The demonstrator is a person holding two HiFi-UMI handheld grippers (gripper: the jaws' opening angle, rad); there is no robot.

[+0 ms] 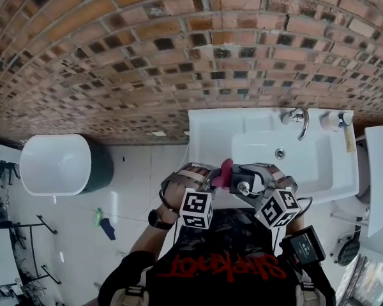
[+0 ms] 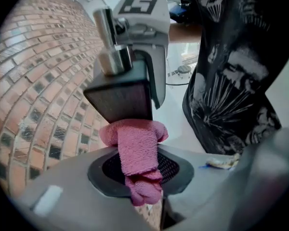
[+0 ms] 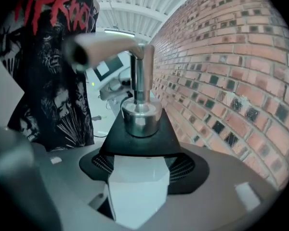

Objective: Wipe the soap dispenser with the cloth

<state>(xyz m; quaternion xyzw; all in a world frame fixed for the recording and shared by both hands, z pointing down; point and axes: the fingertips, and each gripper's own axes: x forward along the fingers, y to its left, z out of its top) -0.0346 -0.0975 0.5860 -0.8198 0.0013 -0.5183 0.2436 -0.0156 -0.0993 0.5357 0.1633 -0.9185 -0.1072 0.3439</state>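
In the head view both grippers are held close together in front of the person's chest, at the near edge of the sink. My right gripper [image 1: 250, 182] [image 3: 137, 186] is shut on the soap dispenser [image 3: 140, 150], which has a white body, a black shoulder and a chrome pump [image 3: 137, 81]. My left gripper [image 1: 207, 180] [image 2: 139, 179] is shut on a folded pink cloth [image 2: 137, 153] [image 1: 225, 173]. In the left gripper view the cloth's upper fold touches the lower edge of the dispenser's dark body [image 2: 121, 97].
A white sink [image 1: 335, 174] with a chrome faucet [image 1: 299, 118] lies just beyond the grippers, with a white bottle [image 1: 336, 120] at its far right corner. A brick wall [image 1: 147, 56] runs behind. A white toilet [image 1: 56, 164] stands to the left, and a blue-green item [image 1: 105, 224] lies on the floor.
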